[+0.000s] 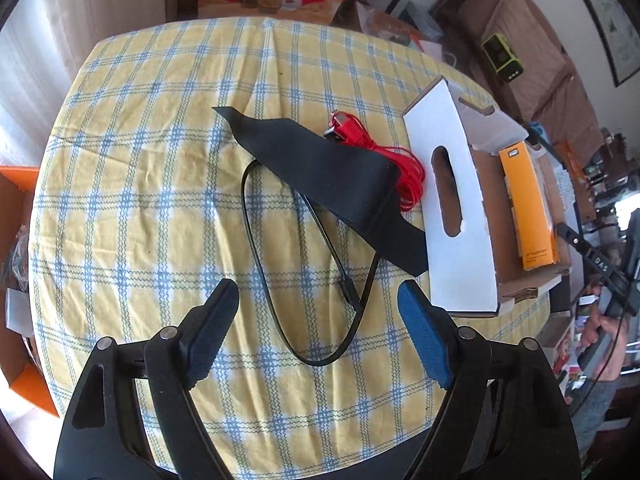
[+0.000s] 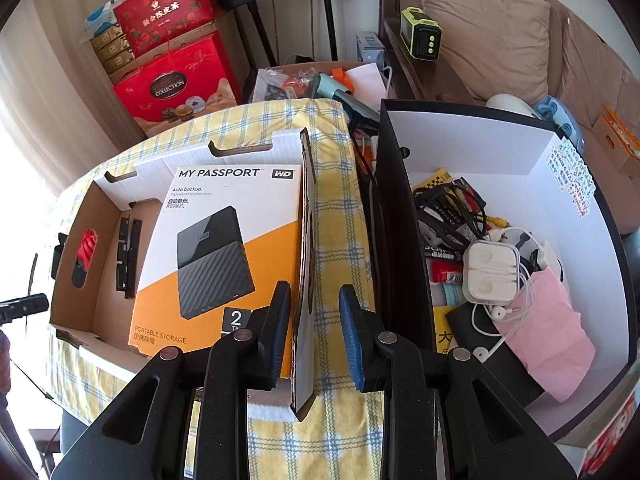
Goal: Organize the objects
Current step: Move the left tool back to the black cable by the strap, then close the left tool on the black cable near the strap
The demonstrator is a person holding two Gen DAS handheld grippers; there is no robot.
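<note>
Left gripper (image 1: 318, 320) points steeply down over the near part of the table (image 1: 132, 184), which is covered with a yellow-and-blue checked cloth; fingers spread wide, nothing between the pads. Directly below the gap lies the loop of a black cable (image 1: 256, 236), its plug end just ahead of the right fingertip. Beyond the loop a black fabric strip (image 1: 320, 164) lies diagonally across the table's middle, overlapping the cable, with a bundle of red cord (image 1: 404, 172) just behind it, toward the cardboard tray (image 1: 452, 208) at the table's right edge. Right gripper (image 2: 314, 316) also points steeply down, fingers narrow, straddling the tray's upright side wall (image 2: 306, 264); the left pad looks close against the wall, the right pad stands slightly off it, so contact cannot be confirmed. Inside the tray lies the orange-and-white hard-drive box (image 2: 224, 248), beside a black comb-like strip (image 2: 128, 252). Right of the tray stands a black-walled bin (image 2: 568, 216) holding earphones, cables and a pink pouch.
</note>
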